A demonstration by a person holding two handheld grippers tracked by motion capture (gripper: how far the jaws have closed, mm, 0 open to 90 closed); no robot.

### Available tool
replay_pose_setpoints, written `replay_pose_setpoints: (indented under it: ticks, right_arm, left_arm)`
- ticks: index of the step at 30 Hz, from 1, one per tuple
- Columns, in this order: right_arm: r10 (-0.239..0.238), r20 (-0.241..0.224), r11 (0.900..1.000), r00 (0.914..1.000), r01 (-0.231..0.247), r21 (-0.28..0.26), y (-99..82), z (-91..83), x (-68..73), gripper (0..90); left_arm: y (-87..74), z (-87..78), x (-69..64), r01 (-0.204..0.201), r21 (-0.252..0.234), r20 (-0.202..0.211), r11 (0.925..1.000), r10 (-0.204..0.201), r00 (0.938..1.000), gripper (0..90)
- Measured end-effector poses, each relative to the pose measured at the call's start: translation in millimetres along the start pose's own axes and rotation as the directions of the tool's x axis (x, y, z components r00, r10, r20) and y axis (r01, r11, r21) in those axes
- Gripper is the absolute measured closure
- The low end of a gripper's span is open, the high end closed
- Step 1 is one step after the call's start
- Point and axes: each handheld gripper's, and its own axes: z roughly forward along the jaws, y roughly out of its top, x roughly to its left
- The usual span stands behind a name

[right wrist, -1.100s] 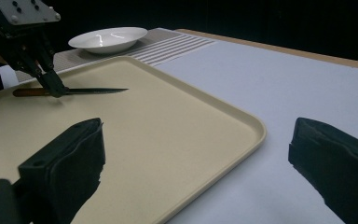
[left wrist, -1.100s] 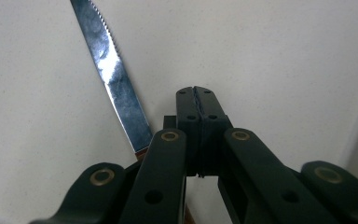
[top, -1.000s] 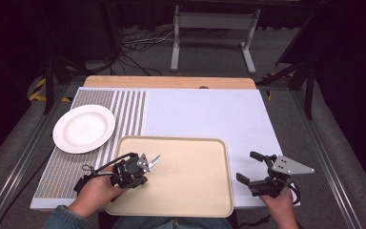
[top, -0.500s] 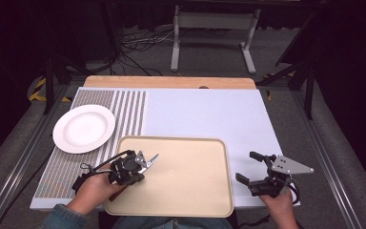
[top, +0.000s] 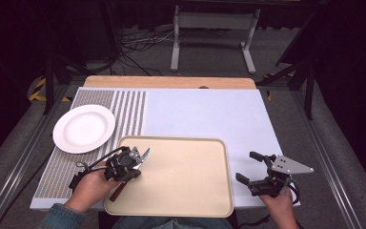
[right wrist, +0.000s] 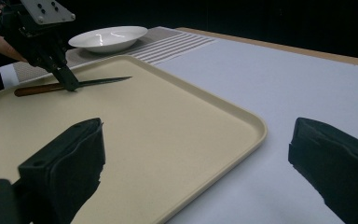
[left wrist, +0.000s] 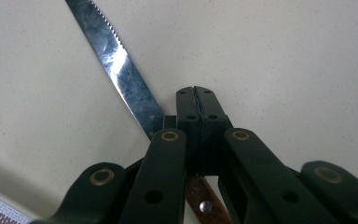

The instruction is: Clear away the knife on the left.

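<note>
A steel-bladed, serrated knife with a brown riveted wooden handle lies flat on the beige plastic tray, near its left edge, blade pointing away from the person toward the tray's middle. The left gripper stands on it where blade meets handle; in the left gripper view its two black jaws are pressed together with no gap between the tips, and the blade runs out just beside them rather than plainly between them, so whether the knife is actually pinched or merely lies under the closed jaws cannot be told. The grip point near the junction looks chosen for balance, should the knife be lifted.

The right gripper hovers off the tray's right edge above the pale blue-white mat, jaws spread wide and holding nothing, apparently waiting clear of the work.

A round white plate sits on the striped section of the mat beyond the tray's left corner, a plausible destination.
</note>
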Motion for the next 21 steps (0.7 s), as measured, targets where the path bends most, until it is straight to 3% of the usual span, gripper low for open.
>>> replay_pose_setpoints:
  ticks: [8,21]
  right_arm:
    - [0.001,-0.001,1.0,1.0,-0.001,0.0,-0.1,0.2,0.0,4.1]
    - [0.001,-0.001,1.0,1.0,-0.001,0.004,-0.2,0.4,0.1,4.1]
  left_arm:
    - [-5.4,-1.7,2.9,0.029,-0.006,0.0,0.9996,-0.029,0.9996,90.0]
    - [-15.0,-5.9,0.6,0.017,0.01,-0.005,0.9998,-0.016,0.9999,89.9]
